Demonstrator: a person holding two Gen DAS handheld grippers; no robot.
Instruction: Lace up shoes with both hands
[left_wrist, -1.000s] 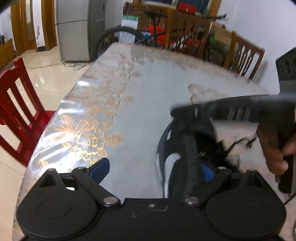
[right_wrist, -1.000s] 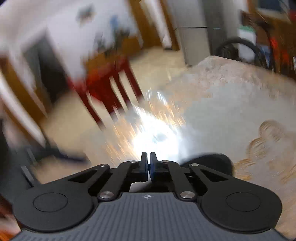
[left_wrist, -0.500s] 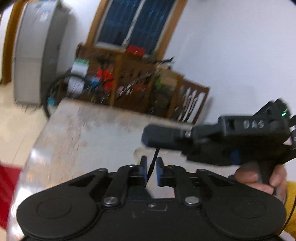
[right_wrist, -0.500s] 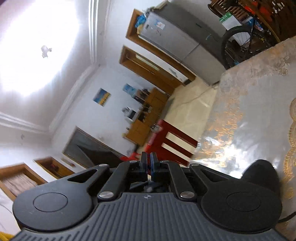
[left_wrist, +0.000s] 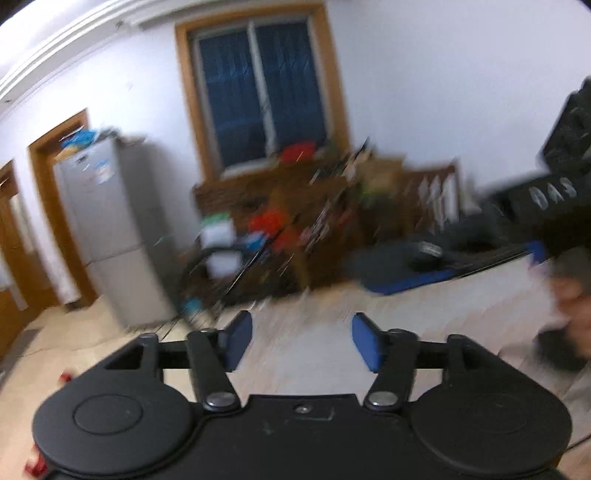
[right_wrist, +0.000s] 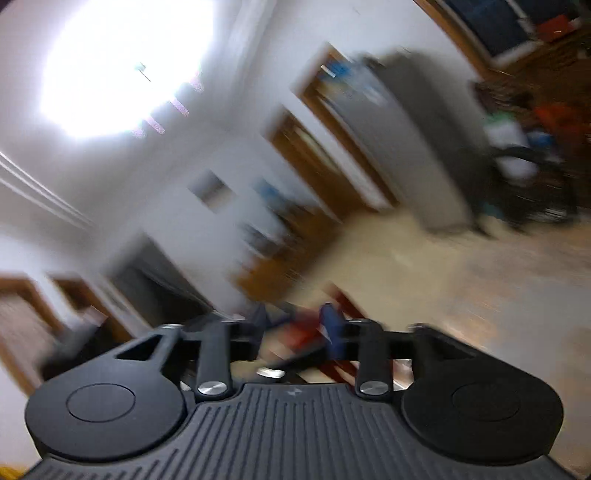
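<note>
Both grippers, left (left_wrist: 302, 339) and right (right_wrist: 295, 330), stood open and empty, aimed out at the blurred room. Neither view showed shoe or lace, so its whereabouts went unseen. Good lacing probably meant finding them before closing.

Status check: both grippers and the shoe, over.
Left gripper open, empty. Right gripper open, blurred, nothing seen held. Shoe and lace out of both views. Both cameras raised toward the room.

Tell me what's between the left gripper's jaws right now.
Nothing: the left gripper has its jaws open, with only blurred floor showing through the gap. No lace or shoe is in view.
</note>
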